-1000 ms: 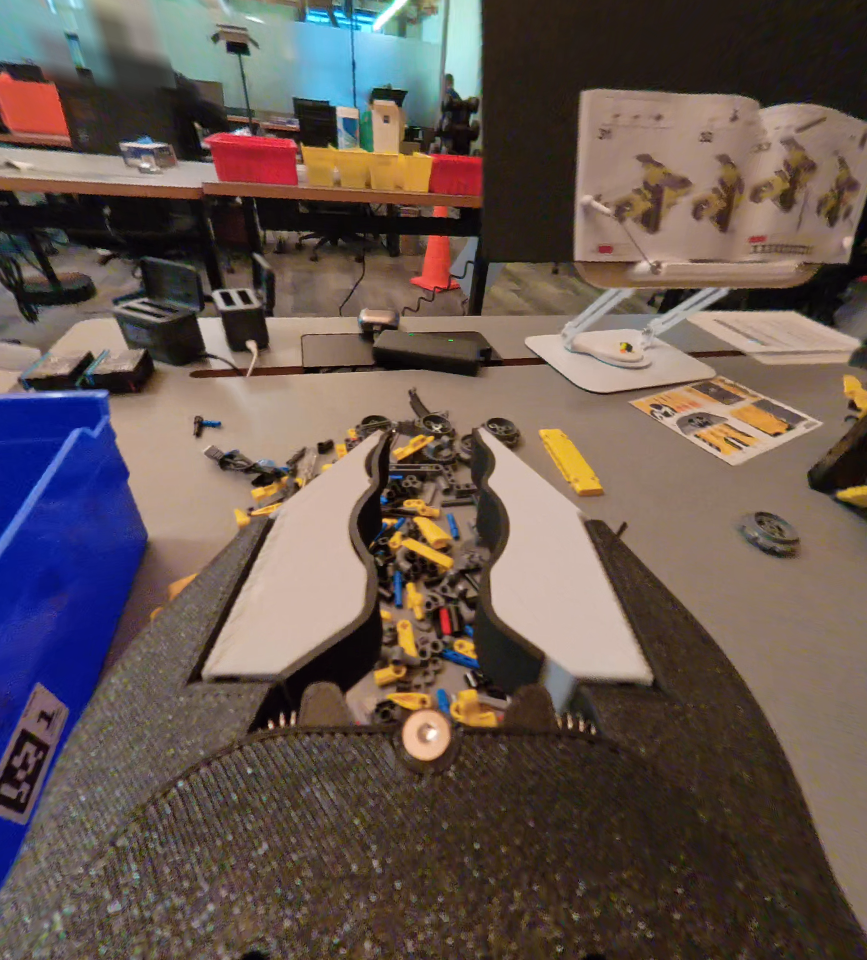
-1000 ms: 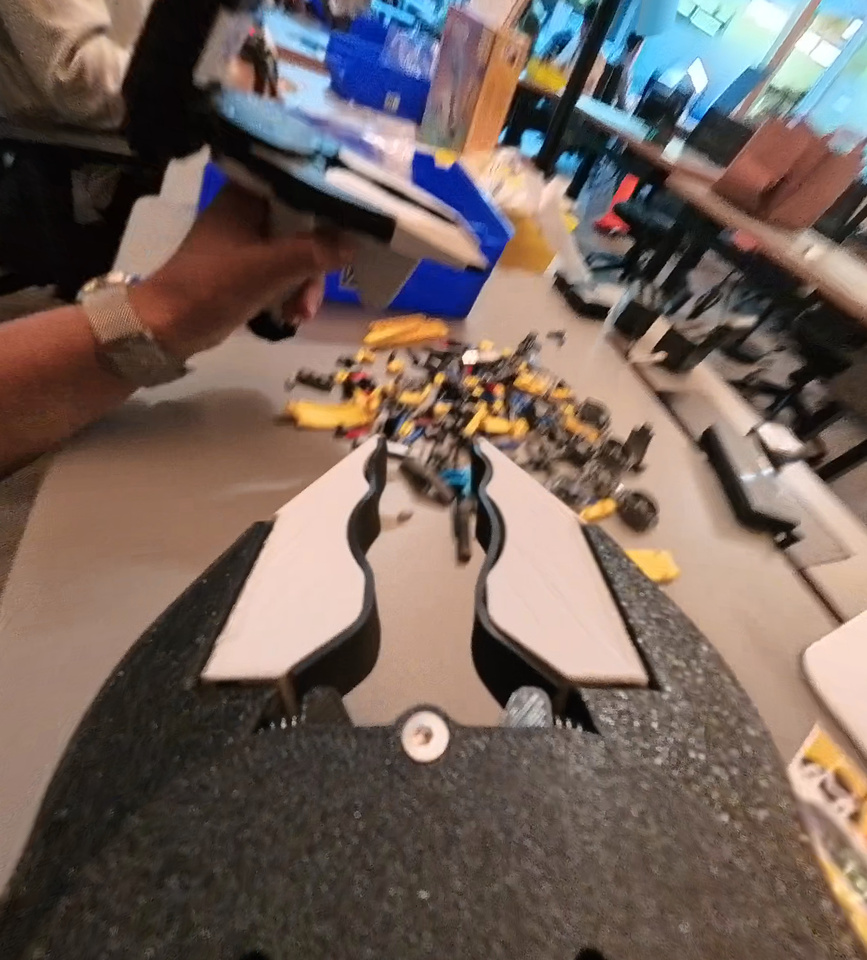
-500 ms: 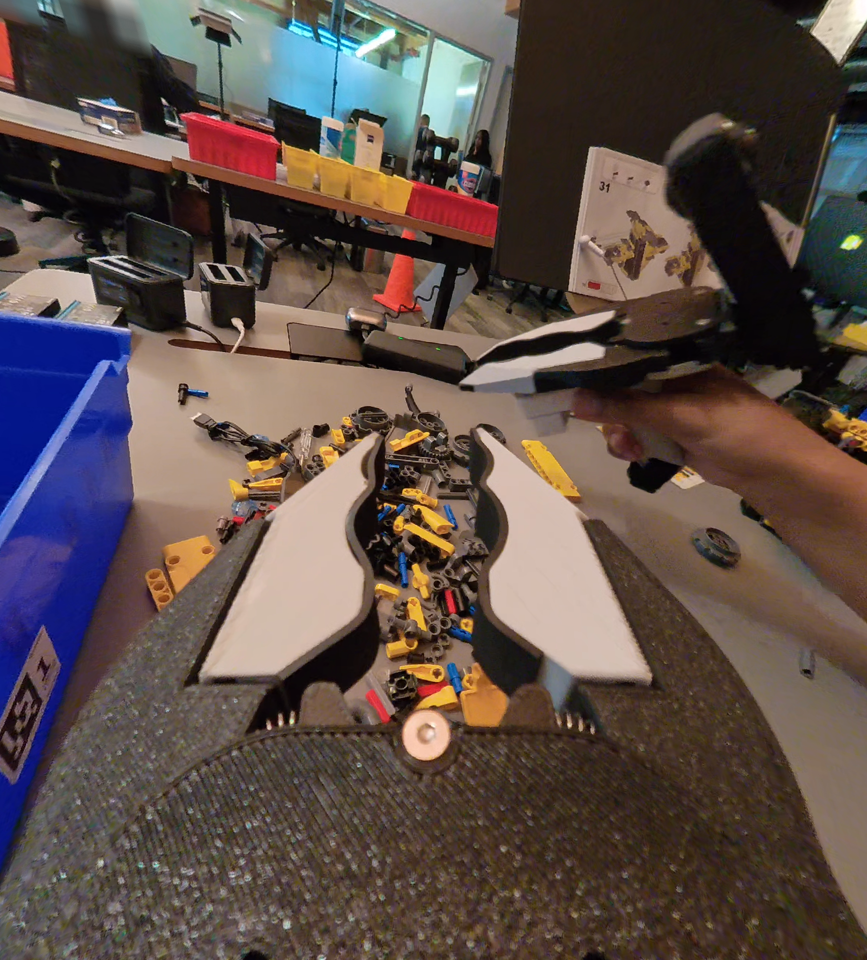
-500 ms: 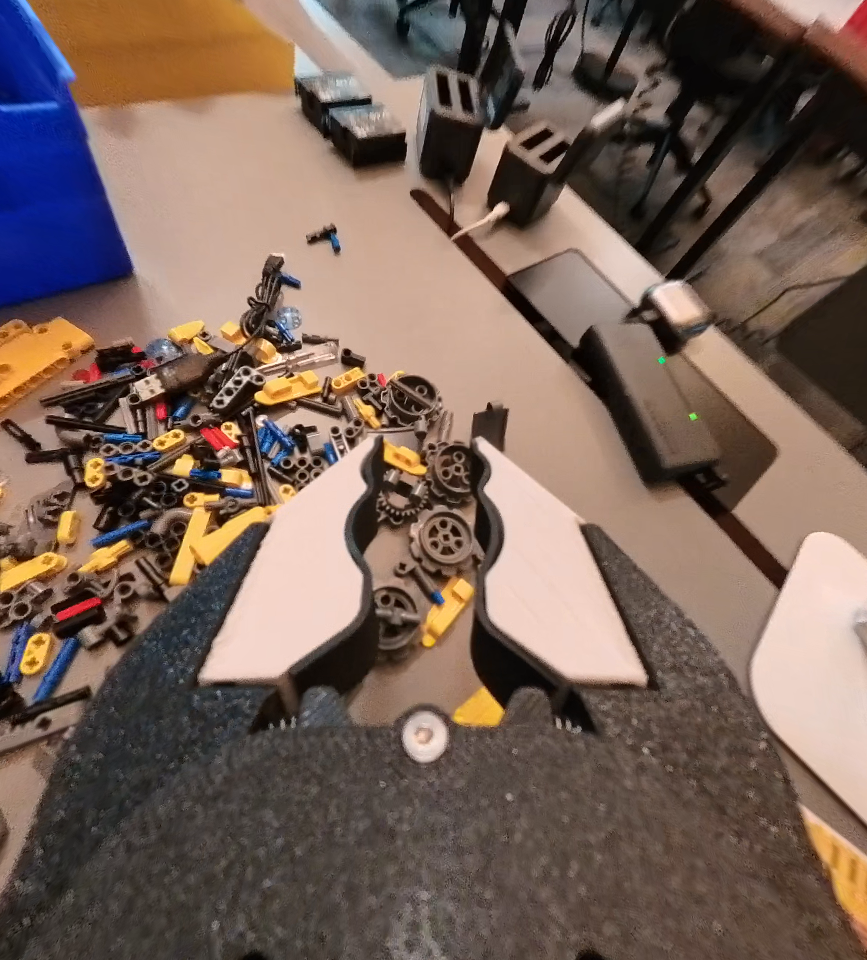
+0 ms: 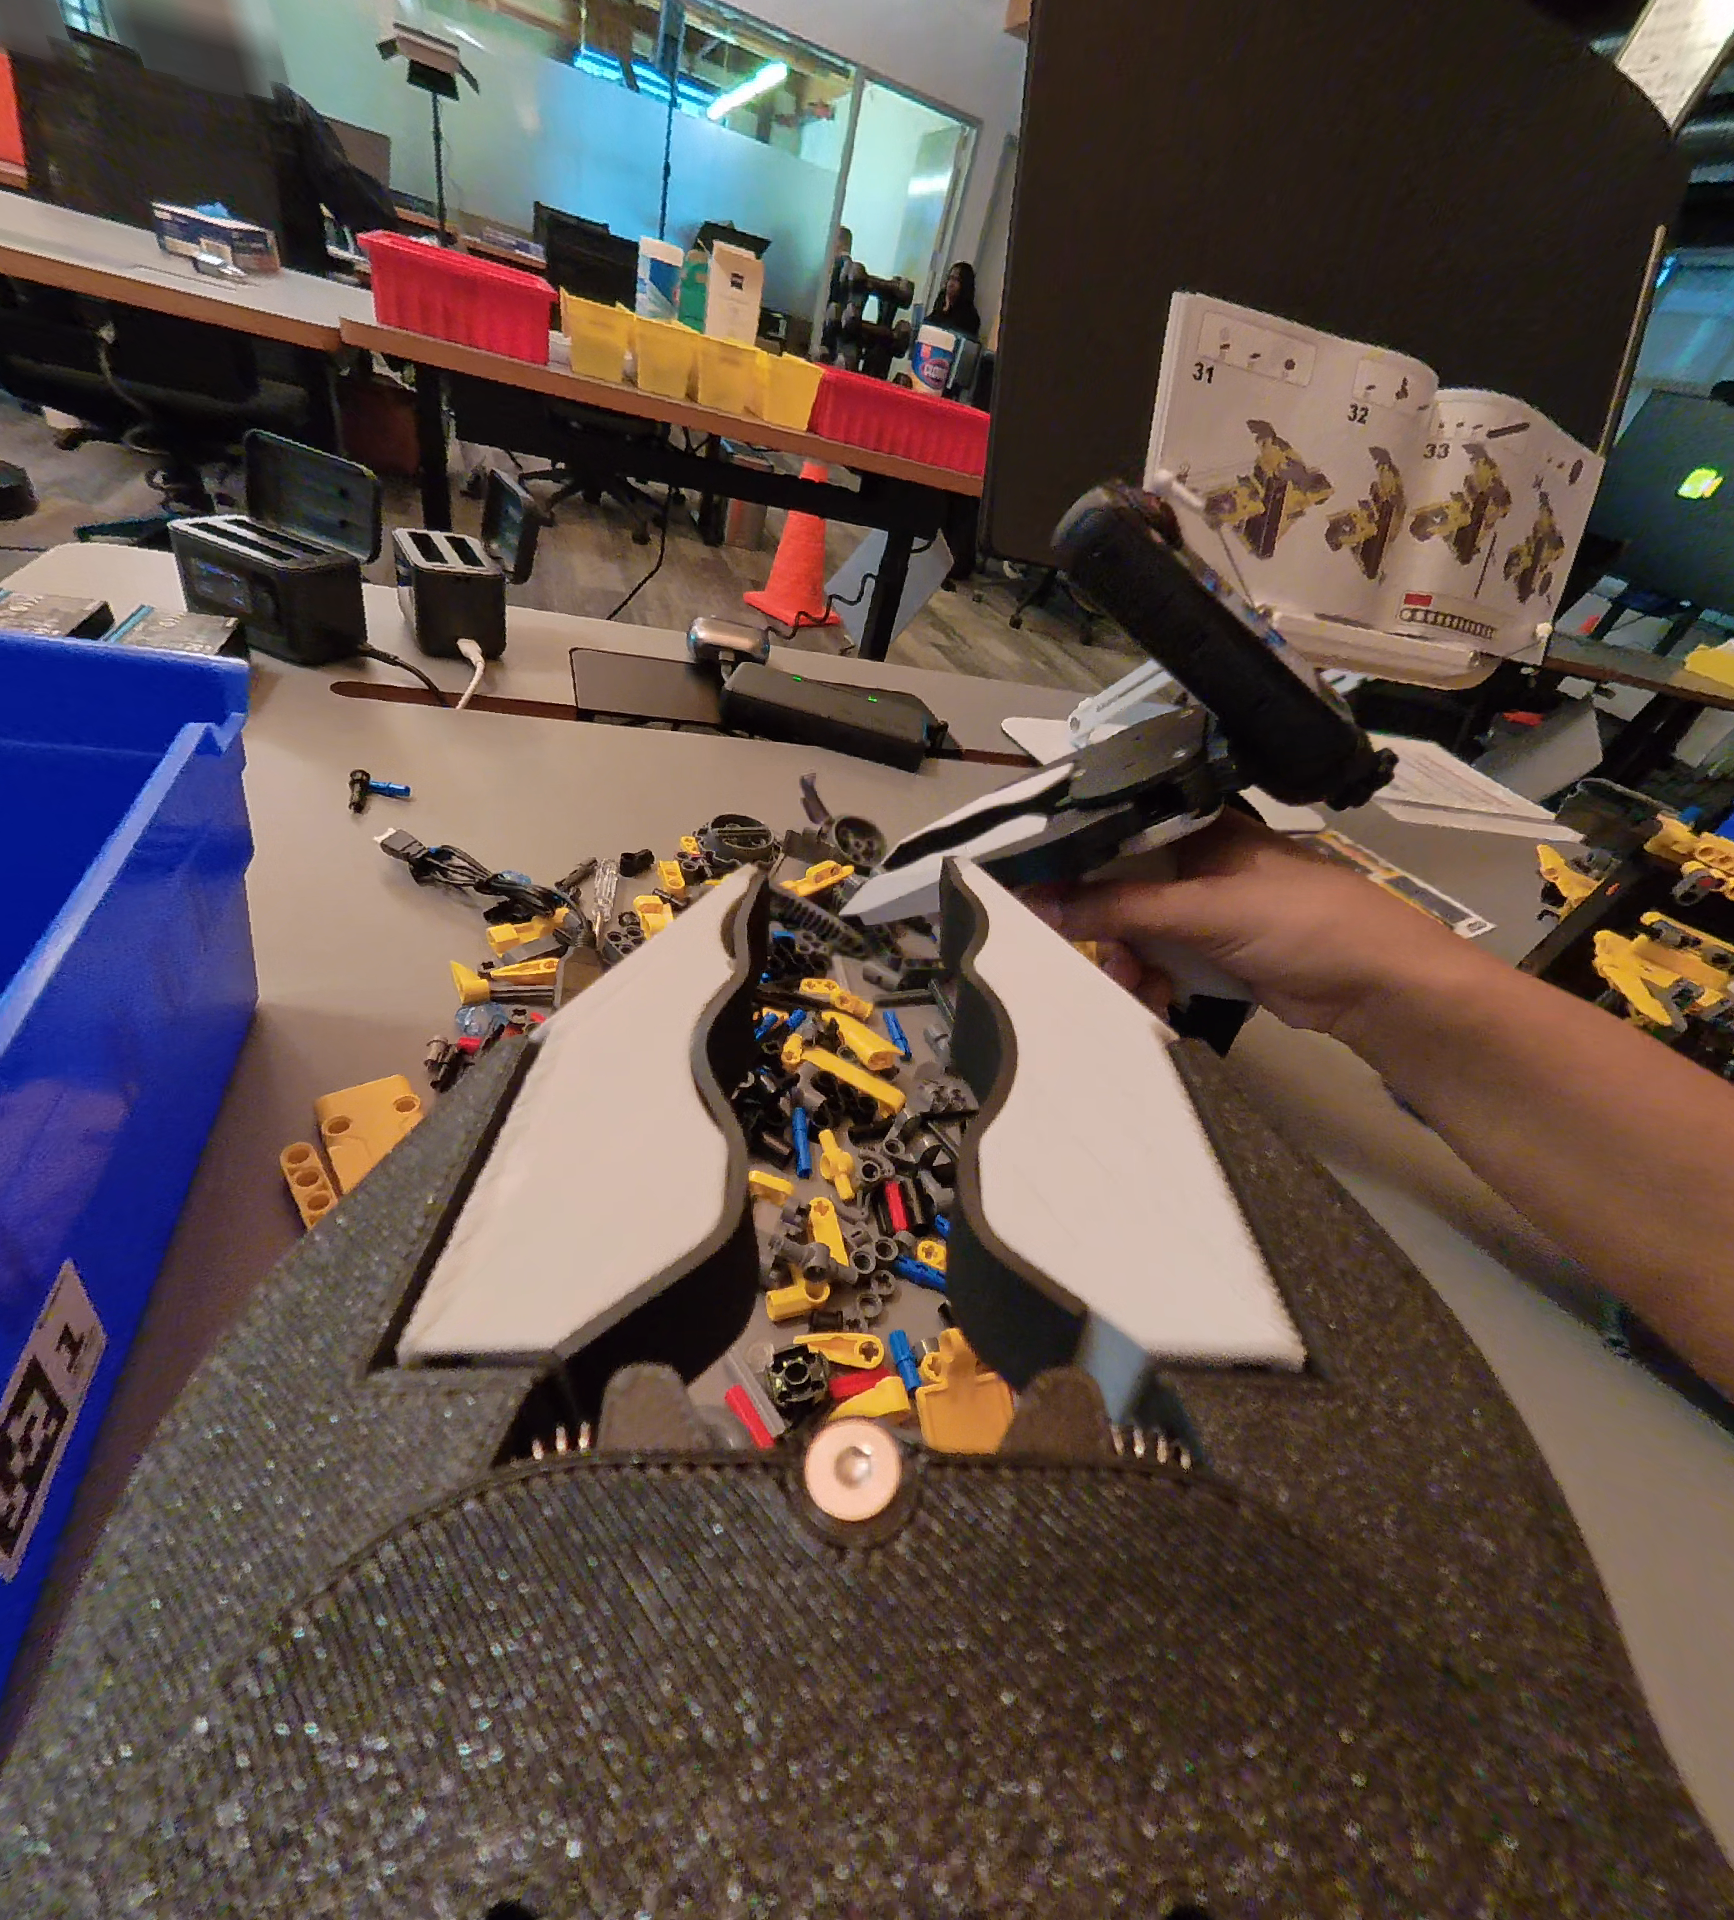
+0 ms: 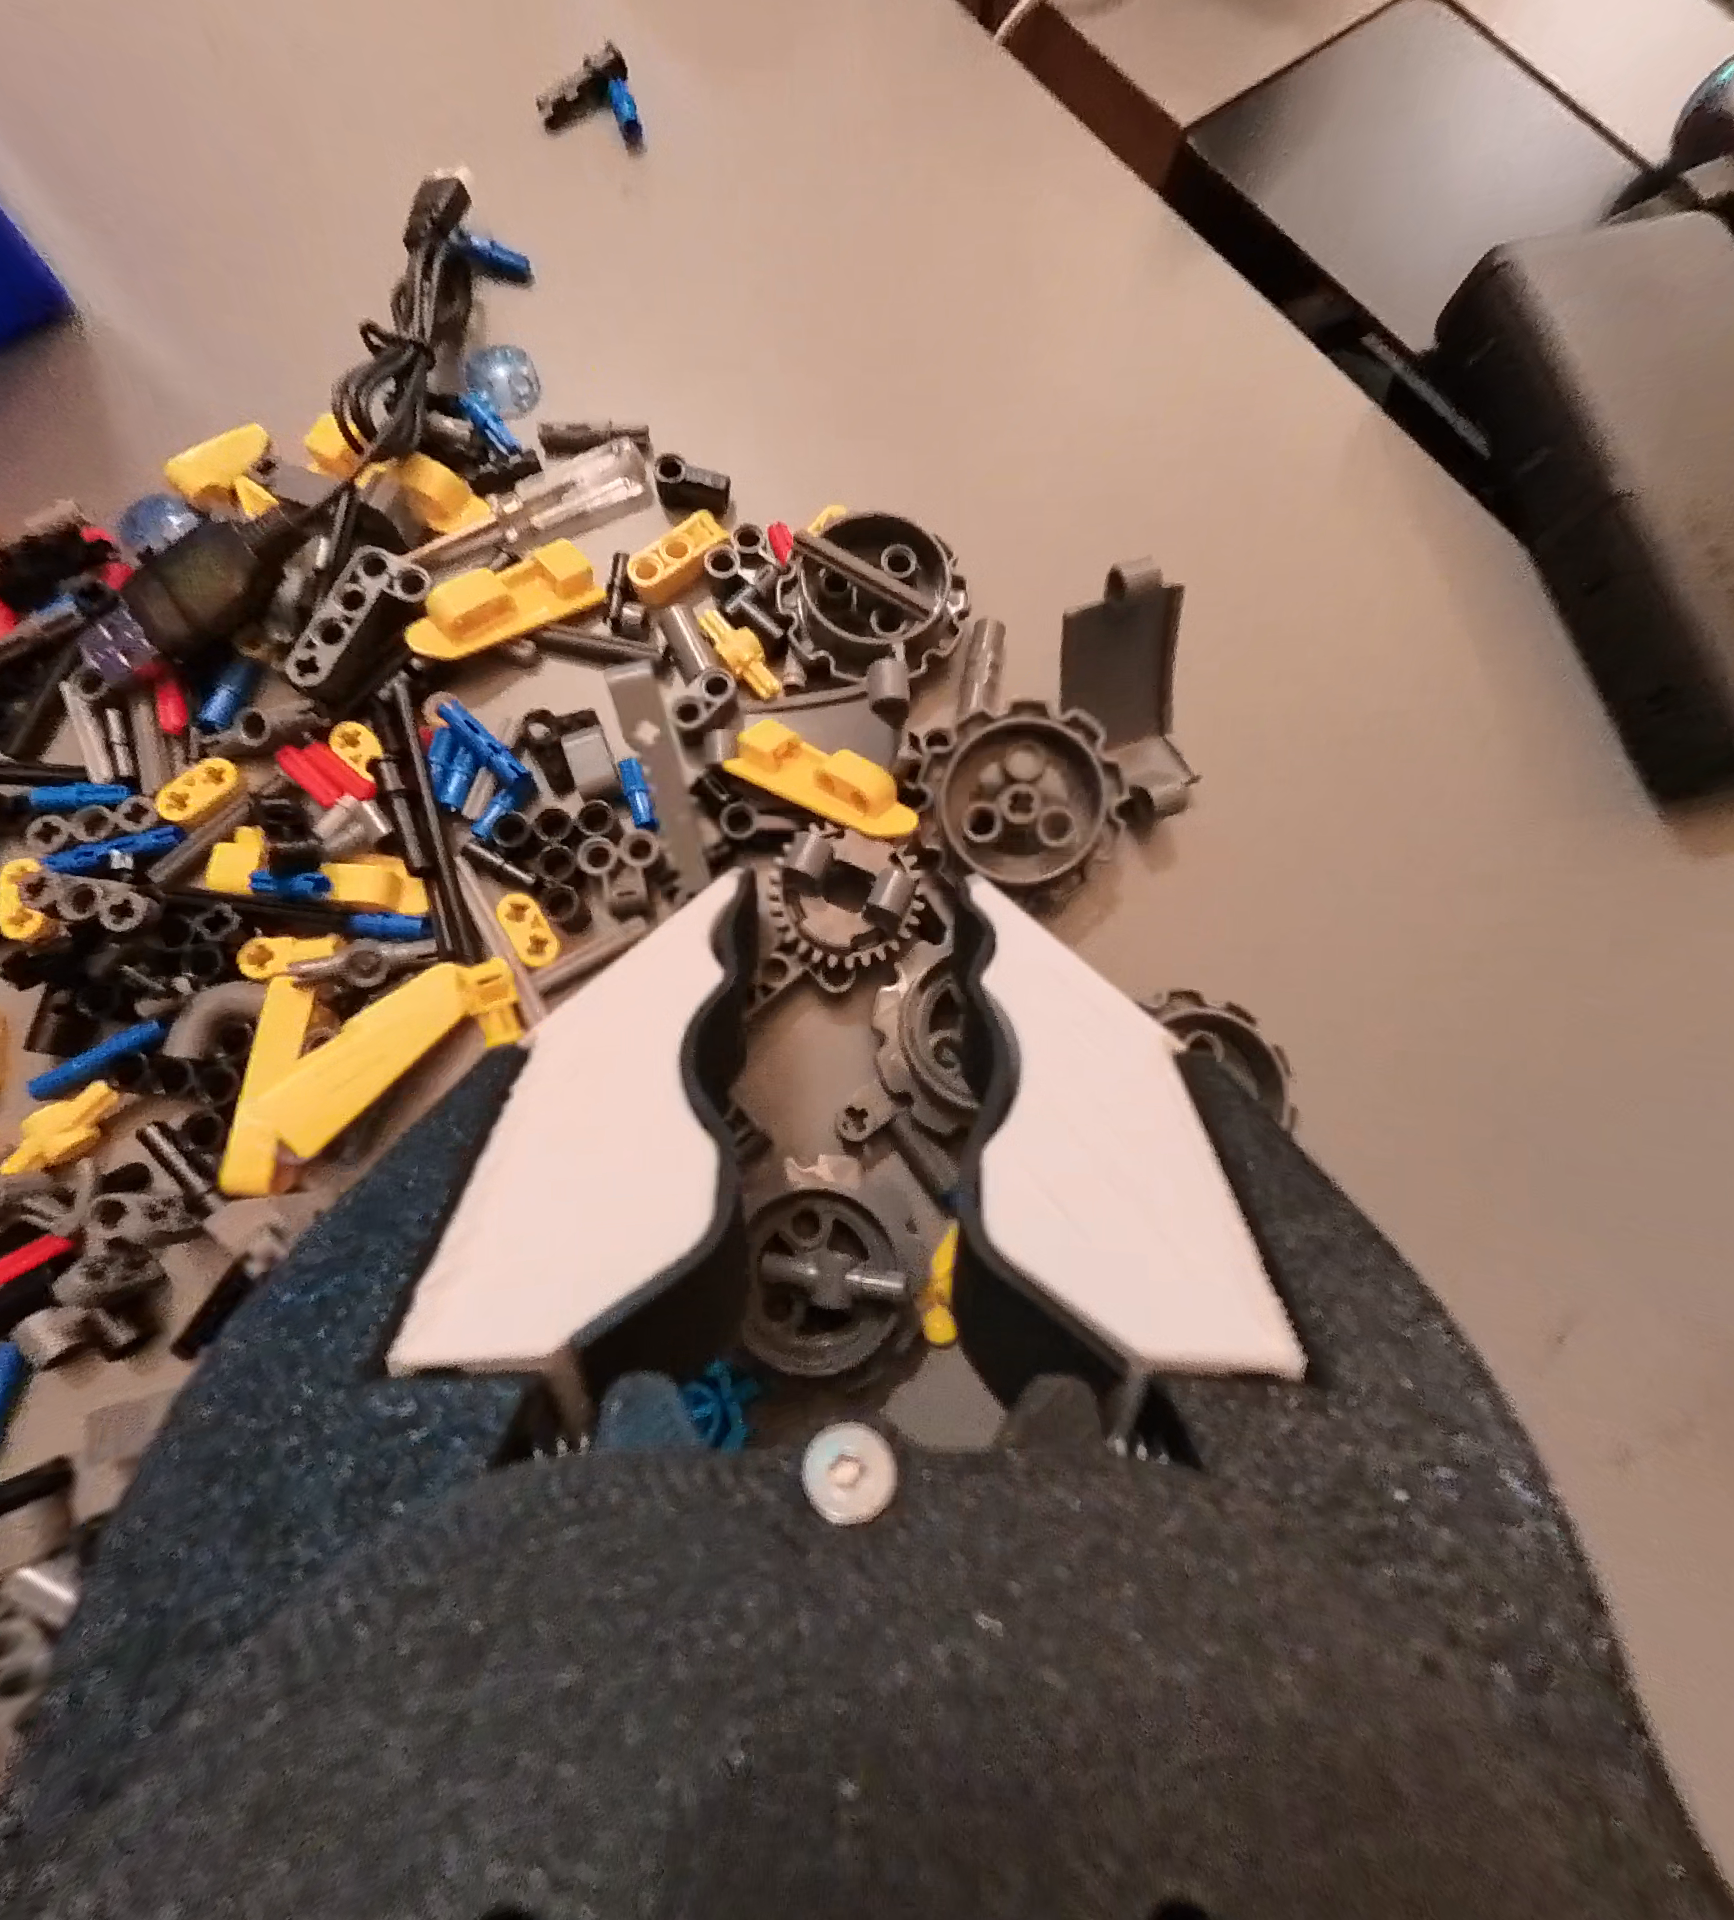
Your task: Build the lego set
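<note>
Two grippers meet over one heap of small building parts (image 5: 842,1091) in yellow, black, grey, blue and red, spread on the grey desk (image 5: 551,748). The left gripper (image 5: 852,883) hangs above the near side of the heap, its jaws wide apart and holding nothing; loose pins and connectors show through the gap. A blue bin (image 5: 63,987) stands to the left of these jaws. Just past their tips, a hand (image 5: 1237,935) points the right gripper (image 6: 858,888) down into the far side of the heap. Its jaws are likewise apart and empty, low over the grey round parts. A toothed grey ring (image 6: 842,925) lies between their tips and a grey wheel hub (image 6: 821,1288) lies deeper in the gap, though whether either jaw touches them cannot be told. A larger sprocket wheel (image 6: 1024,795) sits just beyond the right-hand tip, and a long yellow beam (image 6: 354,1060) lies to the left of the jaws. An open instruction booklet (image 5: 1362,488) stands on a holder well behind
</note>
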Tool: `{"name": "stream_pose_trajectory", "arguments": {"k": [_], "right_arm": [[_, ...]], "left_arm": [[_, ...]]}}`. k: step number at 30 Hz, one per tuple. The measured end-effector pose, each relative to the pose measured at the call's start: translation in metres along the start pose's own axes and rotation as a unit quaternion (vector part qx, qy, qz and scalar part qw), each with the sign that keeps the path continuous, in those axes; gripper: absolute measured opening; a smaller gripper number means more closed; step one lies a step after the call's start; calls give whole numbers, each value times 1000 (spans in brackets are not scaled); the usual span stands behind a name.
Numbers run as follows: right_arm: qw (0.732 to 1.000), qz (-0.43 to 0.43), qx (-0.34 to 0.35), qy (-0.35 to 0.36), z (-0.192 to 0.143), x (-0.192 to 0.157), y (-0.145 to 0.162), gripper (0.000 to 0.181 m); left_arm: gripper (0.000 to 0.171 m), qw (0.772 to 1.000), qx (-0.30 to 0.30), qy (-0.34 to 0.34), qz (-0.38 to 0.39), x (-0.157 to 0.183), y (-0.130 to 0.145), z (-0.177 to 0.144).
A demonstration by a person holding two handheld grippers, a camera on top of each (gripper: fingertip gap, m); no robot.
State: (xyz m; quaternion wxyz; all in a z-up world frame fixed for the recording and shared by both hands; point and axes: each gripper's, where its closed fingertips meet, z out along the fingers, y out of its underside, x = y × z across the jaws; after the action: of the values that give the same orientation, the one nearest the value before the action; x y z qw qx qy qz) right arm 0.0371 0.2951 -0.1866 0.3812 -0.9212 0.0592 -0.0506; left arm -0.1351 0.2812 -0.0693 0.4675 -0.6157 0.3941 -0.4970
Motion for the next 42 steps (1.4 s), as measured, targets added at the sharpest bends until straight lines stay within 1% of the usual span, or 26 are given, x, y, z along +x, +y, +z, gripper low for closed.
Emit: {"name": "stream_pose_trajectory", "arguments": {"k": [2, 4, 8, 11, 14, 18, 23, 30, 34, 37, 40, 42], "right_arm": [[1000, -11, -2, 0, 0, 2, 1, 29], [1000, -4, 22, 1, -9, 7, -7, 29], [996, 35, 78, -13, -40, 20, -30, 29], [992, 64, 109, -22, -62, 30, -39, 29], [990, 70, 119, -11, -73, 40, -40, 29], [991, 61, 116, 2, -76, 44, -39, 29], [996, 29, 84, -17, -69, 30, -30, 29], [996, -31, 9, -80, -58, -4, -7, 29], [986, -34, -45, -156, -57, -31, 13, 29], [977, -36, -81, -194, -57, -43, 26, 29], [973, -54, -114, -194, -56, -44, 38, 29], [973, -61, -121, -185, -54, -42, 42, 30]], "left_arm": [[29, 1000, -6, -1, 4, 1, 2, 1], [28, 1000, -11, -5, 7, 0, 4, 2], [28, 1000, -13, -5, 7, 1, 5, 3], [28, 1000, -17, -3, 9, 2, 7, 4], [28, 1000, -23, -3, 12, 3, 9, 5], [29, 1000, -27, -3, 15, 4, 11, 6], [29, 1000, -25, -2, 13, 4, 10, 6], [29, 1000, -22, 1, 10, 5, 10, 5], [29, 1000, -19, 3, 8, 5, 9, 5], [28, 1000, -18, 4, 6, 5, 9, 5], [28, 1000, -17, 5, 4, 5, 8, 4], [28, 1000, -16, 5, 4, 5, 8, 4]]}}
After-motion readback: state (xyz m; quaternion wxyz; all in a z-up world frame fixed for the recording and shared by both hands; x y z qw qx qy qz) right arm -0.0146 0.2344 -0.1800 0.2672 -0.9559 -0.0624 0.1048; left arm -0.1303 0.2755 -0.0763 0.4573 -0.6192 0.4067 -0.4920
